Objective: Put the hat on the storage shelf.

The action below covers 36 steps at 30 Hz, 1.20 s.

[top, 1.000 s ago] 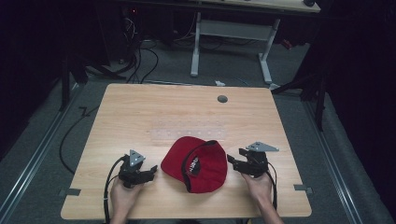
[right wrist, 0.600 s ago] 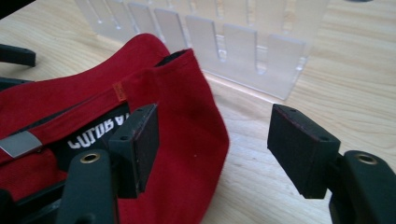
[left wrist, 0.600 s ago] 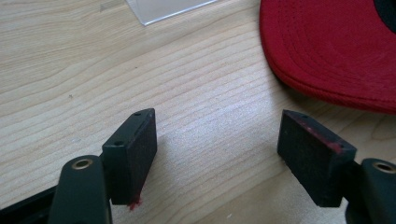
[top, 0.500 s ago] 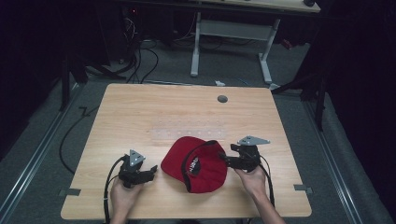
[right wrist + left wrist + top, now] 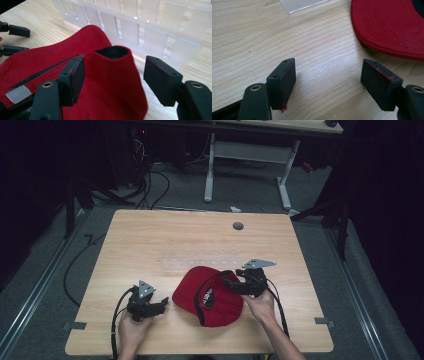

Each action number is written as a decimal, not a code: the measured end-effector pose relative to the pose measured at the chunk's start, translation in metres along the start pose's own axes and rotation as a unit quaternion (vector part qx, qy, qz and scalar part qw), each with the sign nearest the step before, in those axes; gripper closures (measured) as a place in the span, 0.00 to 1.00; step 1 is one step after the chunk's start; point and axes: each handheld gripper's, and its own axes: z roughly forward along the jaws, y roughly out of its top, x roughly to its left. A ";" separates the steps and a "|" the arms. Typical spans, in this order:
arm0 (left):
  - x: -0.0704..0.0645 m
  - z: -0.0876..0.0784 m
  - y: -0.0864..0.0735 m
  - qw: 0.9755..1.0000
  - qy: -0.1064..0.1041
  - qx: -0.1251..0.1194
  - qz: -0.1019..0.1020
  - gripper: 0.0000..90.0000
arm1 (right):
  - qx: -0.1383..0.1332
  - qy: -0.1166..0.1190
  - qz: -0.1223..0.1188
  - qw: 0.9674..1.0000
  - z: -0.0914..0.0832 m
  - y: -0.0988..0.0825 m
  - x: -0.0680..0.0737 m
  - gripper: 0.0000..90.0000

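Red baseball cap (image 5: 210, 292): light, soft, collapsible cloth; best taken at its upturned back rim, now between the open right gripper (image 5: 113, 80); left gripper (image 5: 328, 80) open, empty.

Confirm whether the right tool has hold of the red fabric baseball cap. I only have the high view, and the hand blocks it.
Observer: Not gripped. In the right gripper view the right tool is open and its jaws have just been opening. An upright fold of the red fabric baseball cap stands between them, with the right-hand pad clear of it.
Operator: Left tool?
Observer: The left tool is open, with bare light wooden table between its jaws. The cap's brim lies ahead, untouched.
Operator: Anything behind the cap?
Observer: A clear slotted plastic rack lies on the table just past it.
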 end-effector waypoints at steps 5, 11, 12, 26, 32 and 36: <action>0.000 0.000 0.000 1.000 0.000 0.000 -0.001 0.32 | 0.013 0.005 -0.012 1.000 0.010 0.005 0.005 0.36; 0.000 0.000 0.000 1.000 0.000 0.000 -0.001 0.32 | 0.022 0.011 -0.013 1.000 0.018 0.009 0.005 0.36; 0.000 0.000 0.000 1.000 0.000 0.000 -0.001 0.32 | 0.025 0.011 -0.011 1.000 0.021 0.009 0.003 0.36; 0.000 0.000 0.000 1.000 0.000 0.000 -0.001 0.32 | 0.028 0.033 -0.008 0.999 0.038 0.011 -0.005 0.35; 0.000 0.000 0.000 1.000 0.001 0.000 -0.001 0.32 | 0.037 0.068 0.009 0.997 0.053 0.009 -0.008 0.36; 0.000 0.000 0.000 1.000 0.001 -0.001 -0.001 0.32 | 0.043 0.090 0.020 0.995 0.058 0.006 -0.011 0.42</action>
